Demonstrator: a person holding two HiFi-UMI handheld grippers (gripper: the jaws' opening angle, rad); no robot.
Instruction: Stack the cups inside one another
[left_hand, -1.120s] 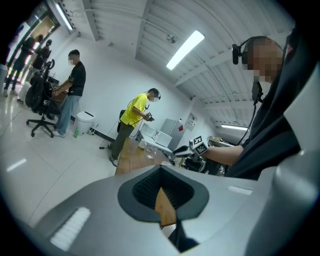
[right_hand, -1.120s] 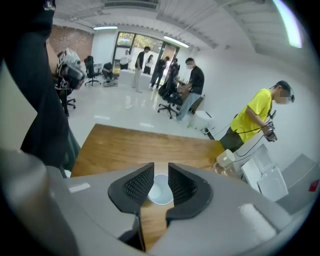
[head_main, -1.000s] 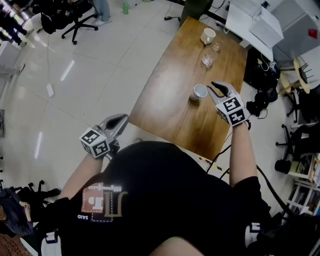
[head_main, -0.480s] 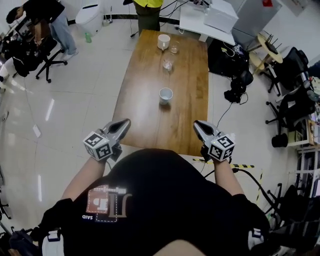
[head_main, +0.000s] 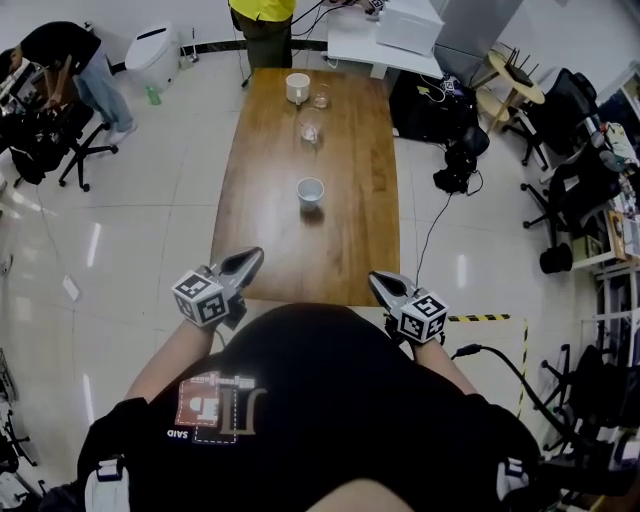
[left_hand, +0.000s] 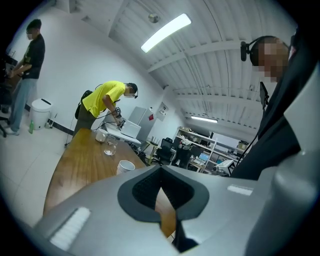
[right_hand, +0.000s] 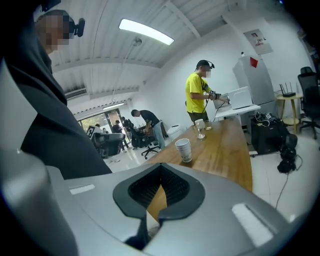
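Observation:
A white paper cup (head_main: 310, 191) stands upright alone at the middle of the long wooden table (head_main: 270, 220). Farther along are two clear glasses (head_main: 310, 131) (head_main: 321, 100) and a white mug (head_main: 297, 87). Both grippers hang near the table's near end, well short of the cups. My left gripper (head_main: 250, 259) is shut and empty at the near left corner. My right gripper (head_main: 377, 282) is shut and empty at the near right corner. The paper cup (left_hand: 125, 166) shows beyond the left gripper's shut tips. The same cup (right_hand: 183, 149) stands ahead of my right gripper (right_hand: 161, 172).
A person in a yellow shirt (head_main: 262, 10) works at a white desk (head_main: 385, 35) beyond the table's far end. Another person (head_main: 60, 50) and office chairs (head_main: 45, 140) are at the left. Chairs, a stool and cables (head_main: 450, 170) crowd the right side.
My right gripper has pulled back from beside the paper cup to the table's near end, and its jaws have shut. The left gripper has shifted toward the table. The cup stays put.

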